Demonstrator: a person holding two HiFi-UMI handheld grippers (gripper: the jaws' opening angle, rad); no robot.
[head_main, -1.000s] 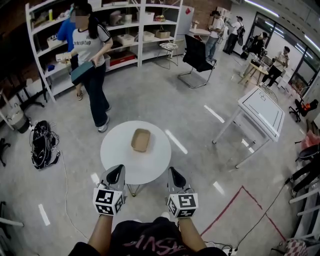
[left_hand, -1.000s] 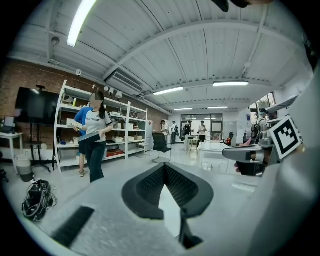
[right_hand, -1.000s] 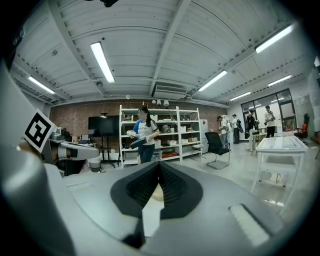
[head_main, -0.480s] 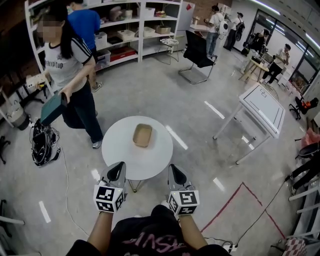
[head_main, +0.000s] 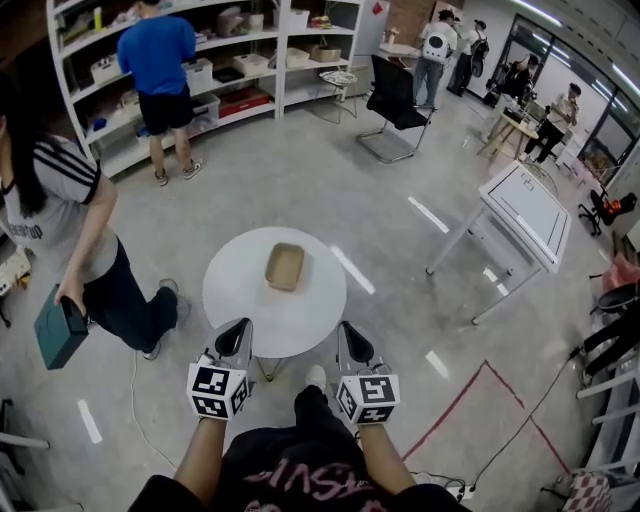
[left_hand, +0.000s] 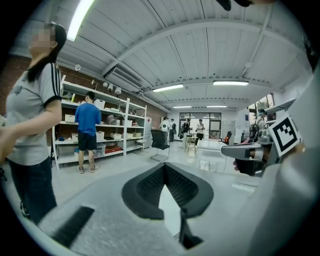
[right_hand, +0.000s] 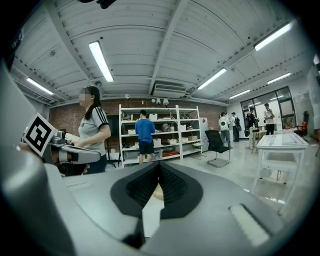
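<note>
A round white table stands just ahead of me, with a shallow tan tray lying near its middle. My left gripper and right gripper hover side by side above the table's near edge, both pointing forward. In the left gripper view the black ribbed jaws of the left gripper meet at their tips with nothing between them. The right gripper looks the same in its own view, shut and holding nothing. The white tabletop shows below the jaws.
A person in a striped grey shirt walks at the near left carrying a dark green box. Another person in blue faces the white shelves. A black chair and a white slanted desk stand to the right.
The person with the green box has walked from the back left to the near left, close to the table. Both grippers have stayed almost where they were, still shut.
</note>
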